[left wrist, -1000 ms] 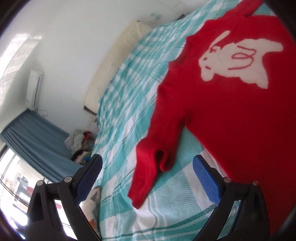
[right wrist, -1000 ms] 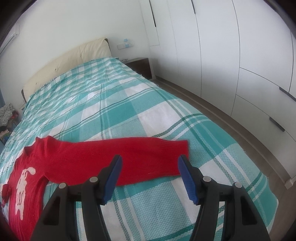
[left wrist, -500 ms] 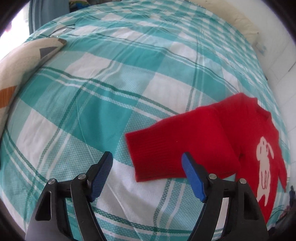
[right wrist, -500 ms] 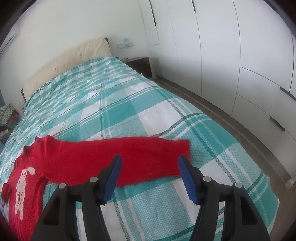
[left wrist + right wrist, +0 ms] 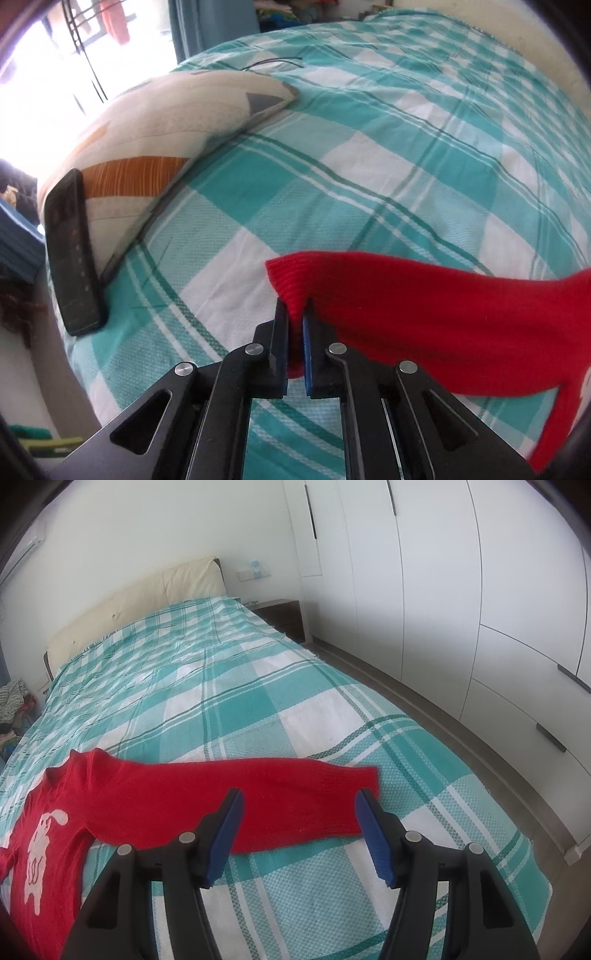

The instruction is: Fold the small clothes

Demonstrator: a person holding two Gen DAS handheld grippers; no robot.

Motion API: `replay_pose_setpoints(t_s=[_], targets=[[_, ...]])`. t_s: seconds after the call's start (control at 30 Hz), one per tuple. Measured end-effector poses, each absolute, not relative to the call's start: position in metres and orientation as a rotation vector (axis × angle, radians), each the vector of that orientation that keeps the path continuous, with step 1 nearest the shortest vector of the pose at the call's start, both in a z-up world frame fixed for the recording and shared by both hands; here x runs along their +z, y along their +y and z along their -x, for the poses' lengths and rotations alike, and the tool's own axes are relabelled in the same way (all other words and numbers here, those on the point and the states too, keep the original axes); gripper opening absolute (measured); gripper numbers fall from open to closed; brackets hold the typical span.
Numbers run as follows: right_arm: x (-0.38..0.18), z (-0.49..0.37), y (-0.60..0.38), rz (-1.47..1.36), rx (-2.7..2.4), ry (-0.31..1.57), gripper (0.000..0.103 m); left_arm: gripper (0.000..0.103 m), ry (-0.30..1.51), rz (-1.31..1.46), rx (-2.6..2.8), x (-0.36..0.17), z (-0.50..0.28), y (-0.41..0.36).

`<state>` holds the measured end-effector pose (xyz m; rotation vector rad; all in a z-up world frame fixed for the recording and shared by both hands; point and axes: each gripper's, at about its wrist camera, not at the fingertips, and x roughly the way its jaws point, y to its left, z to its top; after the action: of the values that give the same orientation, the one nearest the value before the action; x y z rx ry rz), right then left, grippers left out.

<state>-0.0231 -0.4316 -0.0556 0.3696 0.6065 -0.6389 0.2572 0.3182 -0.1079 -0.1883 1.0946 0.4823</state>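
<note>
Am clamping left gripper (image 5: 294, 314) on red sweater (image 5: 424, 325) cuff; am holding right gripper (image 5: 299, 830) spread apart above other sleeve (image 5: 258, 797), over plaid bedspread (image 5: 221, 701).

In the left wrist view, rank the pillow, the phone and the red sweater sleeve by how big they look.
1. Pillow
2. Red sweater sleeve, cut off at the frame edge, so close to the pillow
3. Phone, clearly smallest

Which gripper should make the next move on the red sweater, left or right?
Left. The left gripper is shut on the cuff of one sleeve, ready to carry it across the red sweater. The right gripper is open above the other sleeve, gripping nothing.
</note>
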Motion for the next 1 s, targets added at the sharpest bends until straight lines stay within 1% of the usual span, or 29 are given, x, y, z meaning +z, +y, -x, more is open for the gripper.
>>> replay_pose_setpoints(t_s=[0.1,0.17,0.37,0.5,0.6,0.63,0.67,0.7,0.73,0.77,0.8,0.9,0.93,0.97,1.0], targets=[[-0.054,0.023,-0.432,-0.37,-0.644,0.602,0.062,0.004,1.146,0.171,0.501,-0.131,-0.253,0.321],[-0.056,0.023,-0.432,-0.366,-0.651,0.607,0.062,0.004,1.144,0.13,0.518,-0.138,-0.253,0.316],[-0.058,0.025,-0.436,-0.369,-0.669,0.615,0.062,0.004,1.143,0.165,0.511,-0.146,-0.253,0.324],[-0.057,0.026,-0.436,-0.371,-0.667,0.609,0.062,0.005,1.133,0.135,0.497,-0.15,-0.253,0.322],[-0.056,0.025,-0.437,-0.37,-0.668,0.612,0.062,0.007,1.102,0.147,0.475,-0.147,-0.249,0.321],[-0.057,0.025,-0.437,-0.369,-0.668,0.616,0.062,0.014,1.085,0.163,0.463,-0.144,-0.246,0.322],[-0.057,0.024,-0.437,-0.369,-0.668,0.62,0.062,0.029,1.072,0.184,0.45,-0.14,-0.243,0.323],[-0.058,0.024,-0.437,-0.369,-0.668,0.622,0.063,0.04,1.059,0.206,0.44,-0.135,-0.239,0.325],[-0.057,0.024,-0.436,-0.368,-0.668,0.62,0.064,0.062,1.043,0.222,0.432,-0.129,-0.235,0.324],[-0.056,0.025,-0.436,-0.367,-0.669,0.613,0.069,0.07,1.015,0.226,0.427,-0.12,-0.229,0.322],[-0.054,0.025,-0.435,-0.363,-0.671,0.602,0.072,0.071,0.987,0.217,0.42,-0.11,-0.222,0.317],[-0.047,0.029,-0.431,-0.327,-0.695,0.56,0.076,0.073,0.926,0.197,0.362,-0.078,-0.213,0.291],[-0.044,0.031,-0.428,-0.31,-0.702,0.547,0.076,0.077,0.902,0.197,0.334,-0.066,-0.208,0.277],[-0.041,0.032,-0.425,-0.292,-0.704,0.532,0.077,0.083,0.877,0.203,0.294,-0.055,-0.203,0.261],[-0.037,0.033,-0.42,-0.275,-0.701,0.515,0.077,0.087,0.855,0.207,0.243,-0.045,-0.199,0.244]])
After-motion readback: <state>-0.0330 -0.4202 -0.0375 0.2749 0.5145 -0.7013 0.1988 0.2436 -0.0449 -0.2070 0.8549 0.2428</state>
